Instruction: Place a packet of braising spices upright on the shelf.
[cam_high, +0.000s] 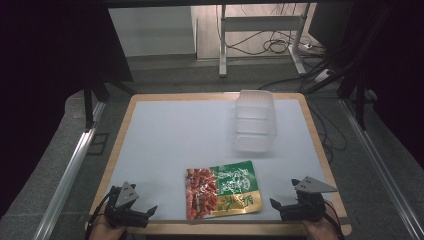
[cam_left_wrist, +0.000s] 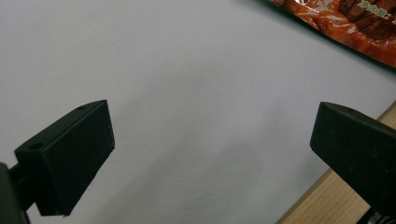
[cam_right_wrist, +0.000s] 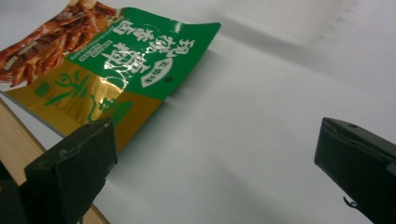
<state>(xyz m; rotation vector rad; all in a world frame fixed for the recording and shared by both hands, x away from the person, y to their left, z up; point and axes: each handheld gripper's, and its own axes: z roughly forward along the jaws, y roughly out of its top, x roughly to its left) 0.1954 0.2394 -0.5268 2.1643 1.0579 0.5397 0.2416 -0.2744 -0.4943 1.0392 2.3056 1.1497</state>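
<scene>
Snack packet (cam_high: 223, 190) flat on the table's near edge — between both grippers, untouched, fingers of each wide apart.

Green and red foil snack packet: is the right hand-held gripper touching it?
Apart. The high view shows bare white mat between the right hand-held gripper and the packet.

1. the snack packet (cam_high: 223, 190) lies flat on the table mat (cam_high: 170, 135), between the left gripper (cam_high: 150, 212) and the right gripper (cam_high: 276, 204), apart from both.
2. in the left gripper view, the snack packet (cam_left_wrist: 355, 23) lies ahead of the jaws and off past the right jaw; bare table mat (cam_left_wrist: 196, 93) lies between the jaws.
3. in the right gripper view, the snack packet (cam_right_wrist: 112, 60) lies ahead of the left jaw, its near edge just beside that jaw.
4. the plastic container (cam_high: 255, 120) stands on the mat behind the packet, well ahead of the right gripper's jaws.
5. the table's wooden edge (cam_high: 225, 229) runs under and behind both grippers' jaws.
</scene>
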